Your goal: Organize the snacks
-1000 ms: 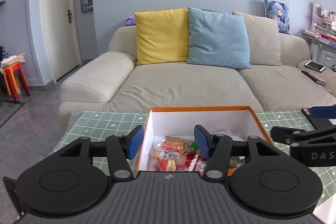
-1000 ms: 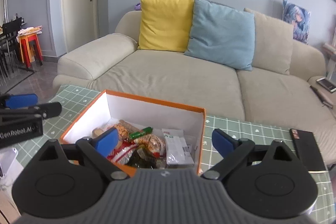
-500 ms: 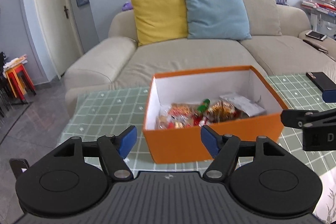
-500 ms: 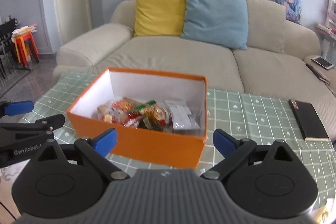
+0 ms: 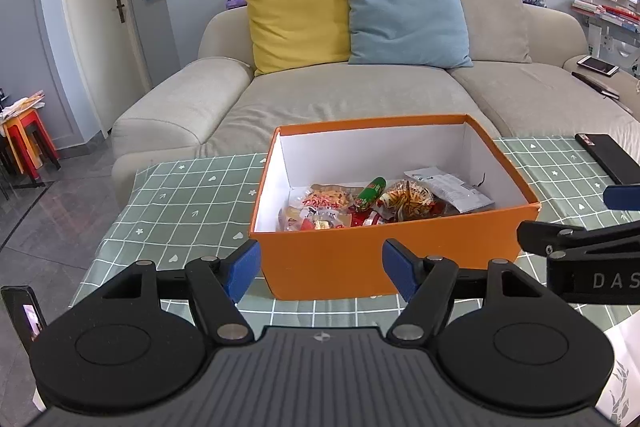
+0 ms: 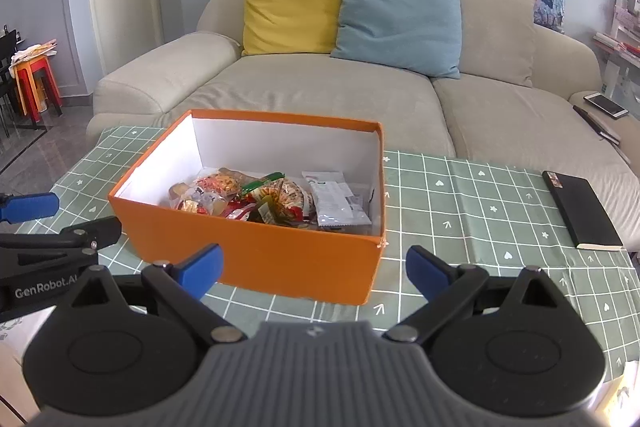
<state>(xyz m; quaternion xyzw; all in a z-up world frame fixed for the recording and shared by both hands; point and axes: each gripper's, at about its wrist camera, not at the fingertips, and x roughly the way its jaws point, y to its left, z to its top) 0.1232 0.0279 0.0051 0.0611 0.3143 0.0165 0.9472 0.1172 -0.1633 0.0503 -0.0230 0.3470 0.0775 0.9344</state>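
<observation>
An orange box (image 5: 384, 255) with white inner walls stands on the green checked tablecloth (image 5: 180, 211); it also shows in the right wrist view (image 6: 280, 259). Several snack packets (image 5: 360, 205) lie in its bottom, among them a grey-white pouch (image 6: 338, 203) and a small green tube (image 5: 371, 189). My left gripper (image 5: 320, 273) is open and empty, held just in front of the box's near wall. My right gripper (image 6: 314, 269) is open and empty, also in front of the box, to the right of the left one.
A black notebook (image 6: 580, 213) lies on the table to the right. A beige sofa (image 5: 360, 95) with yellow, blue and beige cushions stands behind the table. A phone (image 6: 606, 105) lies on the sofa's right arm. Red stools (image 5: 28, 143) stand at the left.
Both grippers have drawn back and away from the box, from over its inside to in front of its near wall. Both stay open and empty. The snacks lie unmoved.
</observation>
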